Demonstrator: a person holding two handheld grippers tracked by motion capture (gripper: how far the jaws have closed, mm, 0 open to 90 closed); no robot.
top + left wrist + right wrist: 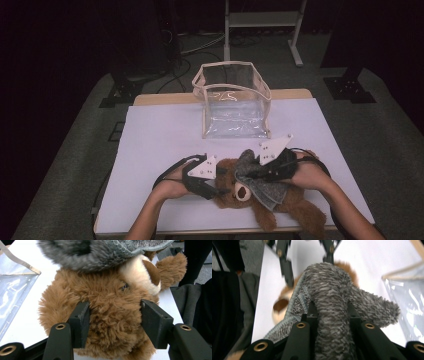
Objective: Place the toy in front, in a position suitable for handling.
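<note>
A brown teddy bear lies near the table's front edge, with its head toward my left gripper. In the left gripper view that gripper is shut on the bear's furry head, and both pads press into the fur. A grey fleecy cloth is draped over the bear's head and chest. My right gripper comes in from the right. In the right gripper view it is shut on a bunched fold of the grey cloth. The bear's snout shows under the cloth.
A clear plastic bag with beige trim stands open at the far middle of the white table top. Beyond the table are cables and a metal stand's legs on the grey floor.
</note>
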